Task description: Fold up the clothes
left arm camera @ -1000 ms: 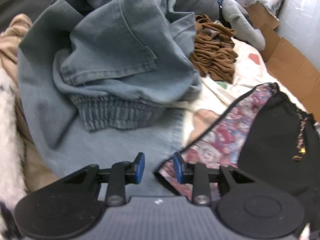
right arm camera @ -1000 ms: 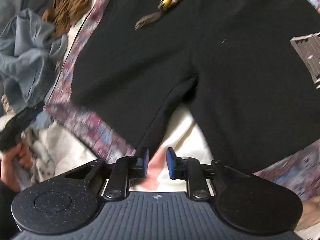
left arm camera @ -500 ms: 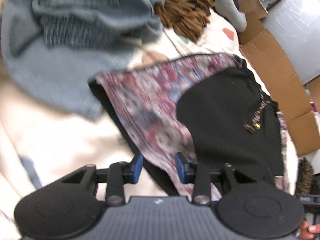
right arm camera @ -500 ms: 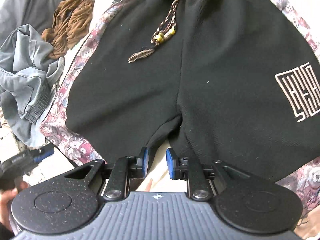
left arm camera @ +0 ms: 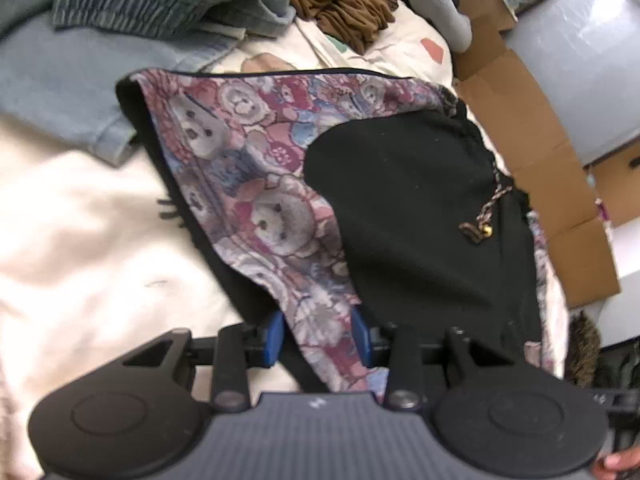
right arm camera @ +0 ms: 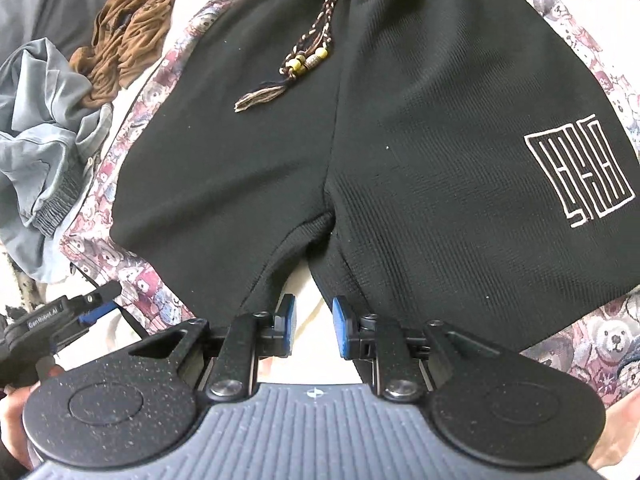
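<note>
Black shorts [right arm camera: 400, 168] with teddy-bear side panels are spread flat on a cream bedsheet [left arm camera: 80, 240], waistband away from the right hand-held gripper [right arm camera: 314, 330], whose jaws are parted narrowly and empty at the crotch. The left hand-held gripper [left arm camera: 318, 338] has just been opening; the patterned hem lies between its jaws, ungripped. Crumpled denim [right arm camera: 44, 128] lies nearby.

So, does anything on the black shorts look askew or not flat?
Yes. The teddy-bear side panel of the black shorts is lifted and turned over at the leg hem, showing black underside along its edge. The drawstring lies slanted across the front. Otherwise the shorts lie flat.
</note>
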### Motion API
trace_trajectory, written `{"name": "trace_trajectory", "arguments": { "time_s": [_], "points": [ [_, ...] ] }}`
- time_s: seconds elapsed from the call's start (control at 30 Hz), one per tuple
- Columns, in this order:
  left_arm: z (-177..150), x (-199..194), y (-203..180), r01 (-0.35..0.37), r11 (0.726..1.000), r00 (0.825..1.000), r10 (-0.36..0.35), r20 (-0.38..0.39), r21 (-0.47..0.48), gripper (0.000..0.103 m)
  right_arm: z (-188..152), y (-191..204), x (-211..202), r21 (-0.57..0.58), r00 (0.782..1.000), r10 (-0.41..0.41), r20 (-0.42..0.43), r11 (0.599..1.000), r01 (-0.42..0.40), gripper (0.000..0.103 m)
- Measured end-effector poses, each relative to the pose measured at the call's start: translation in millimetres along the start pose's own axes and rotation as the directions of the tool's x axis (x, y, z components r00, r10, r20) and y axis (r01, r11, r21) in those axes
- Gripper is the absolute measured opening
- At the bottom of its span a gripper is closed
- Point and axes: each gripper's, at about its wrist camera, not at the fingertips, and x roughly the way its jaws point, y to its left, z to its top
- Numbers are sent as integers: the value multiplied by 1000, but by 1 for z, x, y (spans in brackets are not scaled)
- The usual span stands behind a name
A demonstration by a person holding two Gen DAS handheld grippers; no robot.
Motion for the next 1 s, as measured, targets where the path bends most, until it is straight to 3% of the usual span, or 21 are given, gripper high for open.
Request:
{"name": "trace_trajectory", "arguments": {
  "time_s": [0.23, 0.4, 0.43, 0.47, 0.5, 1.0],
  "points": [
    [-17, 10, 1, 100, 992, 993, -105, -52, -80, 36, 0, 0, 2, -1, 1000, -8, 0, 1000, 8, 21],
    [-29, 20, 3, 158, 978, 981, -172, -95, -139, 24, 2, -2, 1, 5, 1000, -8, 14, 1000, 8, 21],
    [-31, 22, 4, 157, 976, 980, -173, -102, -149, 19, 2, -2, 1, 6, 1000, -7, 15, 1000, 7, 21],
    [-32, 23, 5, 149, 976, 980, -167, -108, -157, 6, 1, -1, 0, 5, 1000, -6, 16, 1000, 6, 21],
    [-33, 24, 6, 134, 977, 981, -154, -115, -164, 1, 0, -1, 0, 5, 1000, -6, 16, 1000, 5, 21],
    [-40, 5, 14, 67, 988, 987, -86, -134, -138, 1, 18, 18, 0, -51, 995, 9, 94, 999, -4, 21]
  ]
}}
